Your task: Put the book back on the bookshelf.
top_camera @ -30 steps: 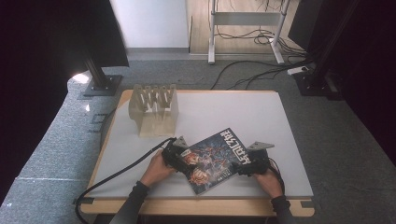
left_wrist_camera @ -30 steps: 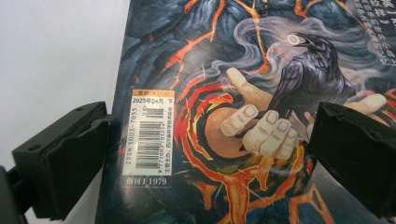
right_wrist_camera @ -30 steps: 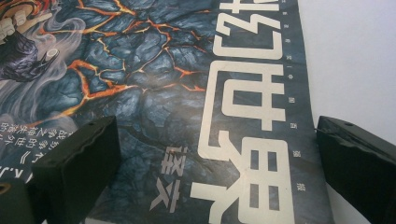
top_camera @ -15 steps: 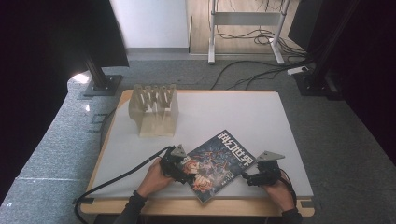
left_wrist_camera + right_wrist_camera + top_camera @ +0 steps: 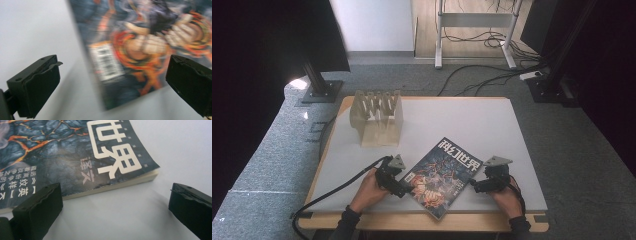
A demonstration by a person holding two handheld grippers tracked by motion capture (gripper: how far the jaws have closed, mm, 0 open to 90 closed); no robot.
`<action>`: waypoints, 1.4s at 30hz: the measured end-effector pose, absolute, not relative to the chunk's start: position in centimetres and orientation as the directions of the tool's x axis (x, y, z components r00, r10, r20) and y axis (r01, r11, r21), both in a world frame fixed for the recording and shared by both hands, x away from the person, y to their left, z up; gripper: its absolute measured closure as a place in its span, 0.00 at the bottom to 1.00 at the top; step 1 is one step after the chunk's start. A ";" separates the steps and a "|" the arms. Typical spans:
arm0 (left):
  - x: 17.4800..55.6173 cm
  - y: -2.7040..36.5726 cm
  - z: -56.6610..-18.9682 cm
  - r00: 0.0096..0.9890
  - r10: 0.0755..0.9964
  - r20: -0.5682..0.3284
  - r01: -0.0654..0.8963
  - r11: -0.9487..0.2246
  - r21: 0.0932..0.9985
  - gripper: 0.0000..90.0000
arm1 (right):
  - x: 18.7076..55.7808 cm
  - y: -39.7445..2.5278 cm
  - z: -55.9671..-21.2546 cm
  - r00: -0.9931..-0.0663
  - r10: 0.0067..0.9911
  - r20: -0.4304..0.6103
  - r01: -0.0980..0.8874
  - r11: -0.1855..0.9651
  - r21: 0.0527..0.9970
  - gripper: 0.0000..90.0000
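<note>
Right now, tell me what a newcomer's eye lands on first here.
The colourful magazine lying skewed on the white table, near the front edge. The left gripper and right gripper flank it, jaws open, neither holding it. Behind, at the table's far left, stands a wooden slotted rack.

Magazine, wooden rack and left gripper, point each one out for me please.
Magazine (image 5: 443,176), high view, middle of its cover.
Wooden rack (image 5: 377,119), high view, its slotted body near the table's far left.
Left gripper (image 5: 404,186), high view, between the jaws at the magazine's left edge.
</note>
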State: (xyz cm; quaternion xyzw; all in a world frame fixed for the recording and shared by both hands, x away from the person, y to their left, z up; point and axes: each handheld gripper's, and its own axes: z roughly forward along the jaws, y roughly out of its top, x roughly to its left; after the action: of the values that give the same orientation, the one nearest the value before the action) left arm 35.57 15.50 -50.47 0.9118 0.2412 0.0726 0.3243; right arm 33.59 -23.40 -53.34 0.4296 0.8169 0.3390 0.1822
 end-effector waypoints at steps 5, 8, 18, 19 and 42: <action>37.6 17.8 -50.4 0.815 0.579 0.002 0.439 -0.618 0.652 0.00 | 35.0 -22.9 -53.1 -0.554 0.832 -0.025 0.584 0.410 0.701 0.00; 39.0 18.1 -51.6 0.787 0.617 0.012 0.468 -0.609 0.640 0.00 | 36.1 -22.5 -53.0 -0.545 0.838 -0.025 0.595 0.408 0.693 0.00; 39.0 17.6 -52.6 0.796 0.605 -0.003 0.468 -0.612 0.637 0.00 | 39.0 -21.2 -52.8 -0.540 0.841 -0.039 0.598 0.416 0.686 0.01; 39.0 17.6 -52.6 0.796 0.605 -0.003 0.468 -0.612 0.637 0.00 | 39.0 -21.2 -52.8 -0.540 0.841 -0.039 0.598 0.416 0.686 0.01; 34.5 14.1 -52.9 0.859 0.511 -0.005 0.390 -0.648 0.654 0.00 | 44.8 -18.7 -52.8 -0.466 0.885 -0.009 0.642 0.345 0.685 0.11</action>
State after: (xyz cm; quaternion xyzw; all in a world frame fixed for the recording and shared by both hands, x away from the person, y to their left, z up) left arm 34.47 14.09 -52.87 0.9033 0.2494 0.0901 0.3371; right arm 44.83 -18.72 -52.79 0.4789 0.7969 0.3133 0.1937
